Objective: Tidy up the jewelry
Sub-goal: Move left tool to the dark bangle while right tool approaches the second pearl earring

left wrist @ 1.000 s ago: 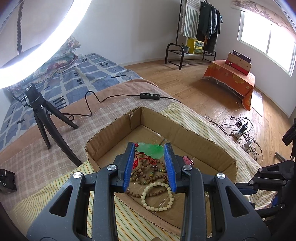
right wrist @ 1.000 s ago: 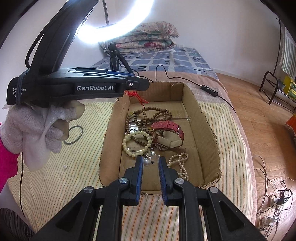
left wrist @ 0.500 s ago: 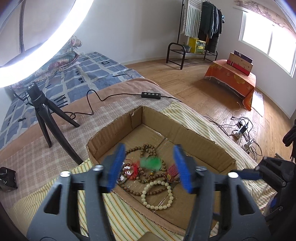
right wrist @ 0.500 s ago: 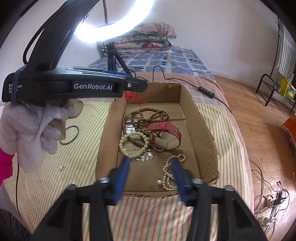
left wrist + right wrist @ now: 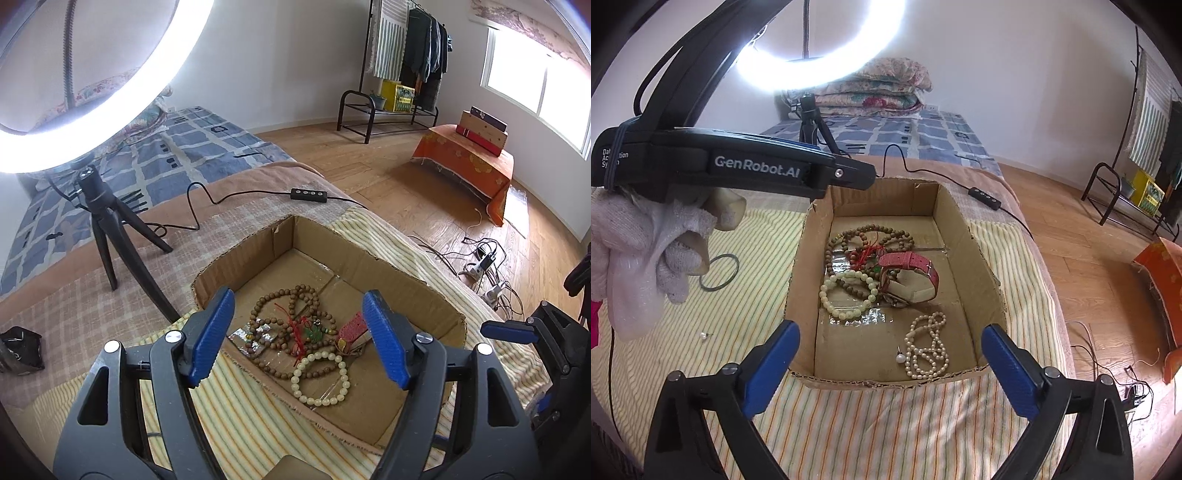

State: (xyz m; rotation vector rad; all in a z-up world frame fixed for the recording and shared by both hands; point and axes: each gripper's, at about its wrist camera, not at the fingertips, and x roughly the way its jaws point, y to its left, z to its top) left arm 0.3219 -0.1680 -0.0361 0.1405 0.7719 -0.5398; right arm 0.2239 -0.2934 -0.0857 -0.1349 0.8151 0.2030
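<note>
Both grippers hang wide apart and empty over the cardboard box (image 5: 982,258) on the bed: the left gripper (image 5: 301,338) above the tangled brown beads (image 5: 291,317), the right gripper (image 5: 890,363) at the near rim. What remains outside, a small pearl stud (image 5: 703,335) and a dark ring (image 5: 720,273) on the striped cover, lies to the right gripper's left, nearer the left hand (image 5: 646,251). The green pendant in the tangle is hard to make out.

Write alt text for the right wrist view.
The right hand-held gripper hangs open over a shallow brown cardboard box on a striped bedcover, holding wooden bead strands, a pale green bead bracelet, a pink-strapped wristwatch and a white pearl strand. The left hand-held gripper, gripped in a white glove, reaches over the box's far corner.
</note>
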